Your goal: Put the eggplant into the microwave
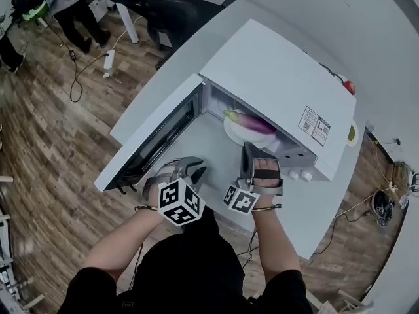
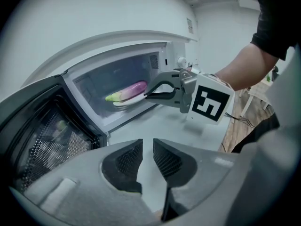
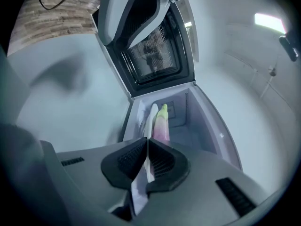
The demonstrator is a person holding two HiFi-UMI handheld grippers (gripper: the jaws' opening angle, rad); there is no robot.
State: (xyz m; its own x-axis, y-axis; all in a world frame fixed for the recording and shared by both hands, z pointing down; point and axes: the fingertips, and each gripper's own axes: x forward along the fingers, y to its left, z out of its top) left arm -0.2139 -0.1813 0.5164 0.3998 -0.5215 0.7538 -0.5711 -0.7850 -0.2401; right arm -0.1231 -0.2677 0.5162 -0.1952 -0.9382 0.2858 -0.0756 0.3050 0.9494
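Clamping the near rim of the white plate [image 3: 151, 114] in the right tool [image 3: 146, 149], pads pressed together on the thin edge. On that plate, the eggplant [image 1: 252, 122]: purple, pale green at the stem end, lying along the plate. Both already inside the cavity of the white microwave [image 1: 275, 77], toward the front of the opening, with only the gripped rim reaching out to the mouth. Hard to tell whether resting on the cavity floor or held just above it. Door [image 1: 156, 146] swung wide open to the left, mesh window dark. Reaching in with the right tool from the front of the oven. Holding the left tool [image 2: 147, 149] to the left of it, near the open door, tipped down toward the desk [image 1: 314, 201]. Jaws there a little apart, with nothing between them but bare white desk. Touching neither door nor plate on that side. Behind the microwave on the desk, a small red round thing [image 1: 349, 87]. Beyond the desk, a wooden floor [image 1: 52, 142] with cables [image 1: 78, 70] and a black chair [image 1: 163, 8].
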